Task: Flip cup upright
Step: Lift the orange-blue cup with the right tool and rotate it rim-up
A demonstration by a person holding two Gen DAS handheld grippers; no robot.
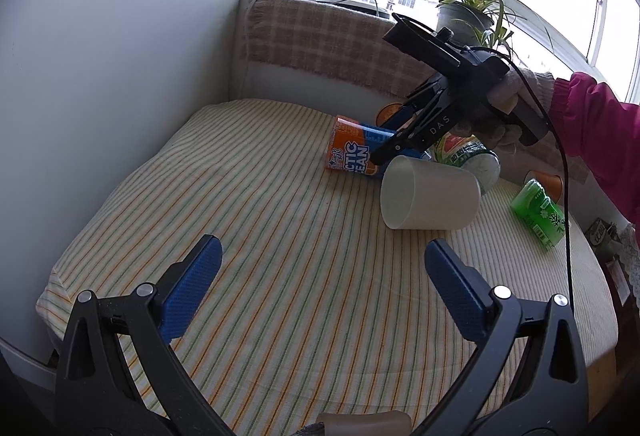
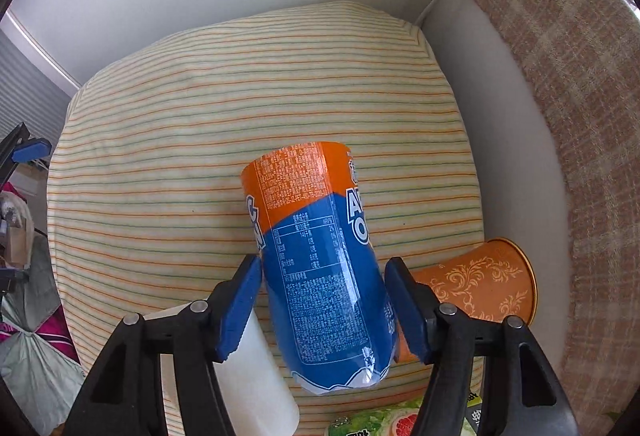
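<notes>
Fingers of my right gripper (image 2: pixel 322 306) straddle the blue-and-orange cup (image 2: pixel 320 264), spread just beside its sides; contact I cannot tell. It lies on the striped cloth (image 2: pixel 160 156), long axis pointing away from me. White cup (image 2: pixel 256 376) and orange cup (image 2: pixel 484 284) crowd either side. My left gripper (image 1: pixel 322 264) hangs wide open, well apart.

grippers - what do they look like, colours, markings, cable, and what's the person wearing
Both grippers are black frames with silver pivot bolts and blue textured pads on the fingers. The left gripper shows only its two fingers and frame. The right gripper has white "DAS" lettering on its body, a black block mounted on top, and a black cable trailing down. The hand holding it wears a light knit glove and a magenta sleeve.
</notes>
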